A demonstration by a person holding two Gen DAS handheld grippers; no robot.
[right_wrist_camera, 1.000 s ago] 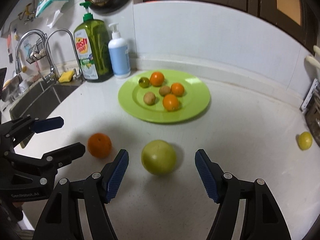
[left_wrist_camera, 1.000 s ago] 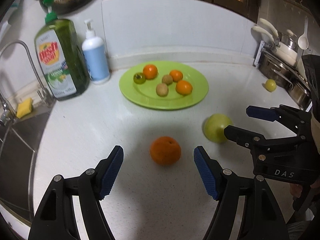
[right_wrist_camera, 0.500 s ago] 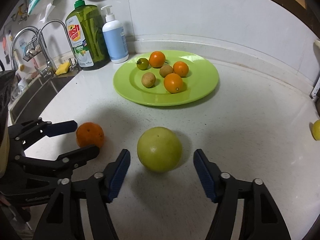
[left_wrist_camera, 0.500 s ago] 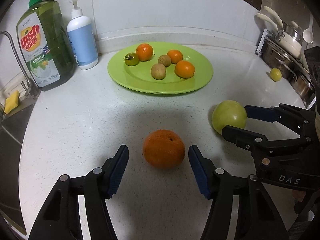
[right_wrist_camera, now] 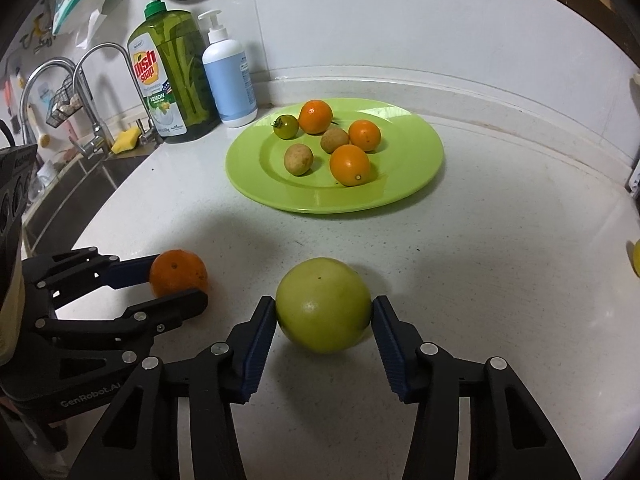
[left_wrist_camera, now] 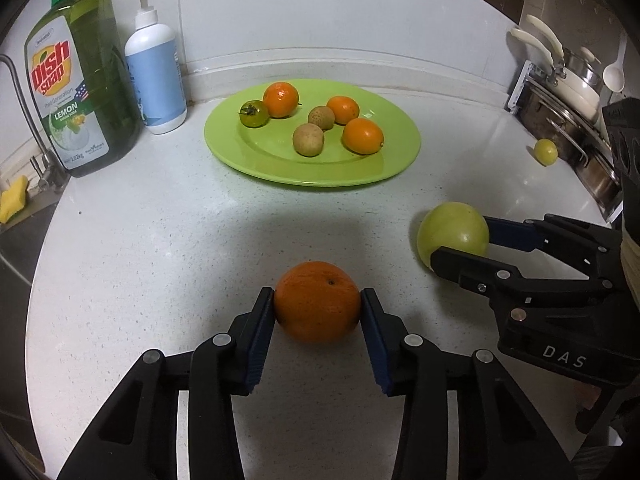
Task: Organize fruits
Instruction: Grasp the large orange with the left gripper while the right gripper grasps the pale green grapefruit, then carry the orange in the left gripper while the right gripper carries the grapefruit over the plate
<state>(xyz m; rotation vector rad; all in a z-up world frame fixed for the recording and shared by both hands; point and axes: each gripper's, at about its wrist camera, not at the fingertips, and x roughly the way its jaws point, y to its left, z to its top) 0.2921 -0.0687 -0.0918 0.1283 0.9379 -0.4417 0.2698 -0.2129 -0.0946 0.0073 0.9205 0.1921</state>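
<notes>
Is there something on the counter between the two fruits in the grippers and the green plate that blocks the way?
Nothing visible does. The counter is bare between the orange, the large green fruit and the green plate. The plate's near and right parts are free; six small fruits sit toward its back.

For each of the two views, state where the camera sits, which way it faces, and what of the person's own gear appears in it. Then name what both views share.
Left wrist: on the left gripper, facing forward and down over the counter at the orange between its closing jaws; the right gripper shows alongside.
Right wrist: on the right gripper, facing likewise at the green fruit between its closing jaws; the left gripper shows alongside.
Shared: both fruits, green plate, soap bottle.
</notes>
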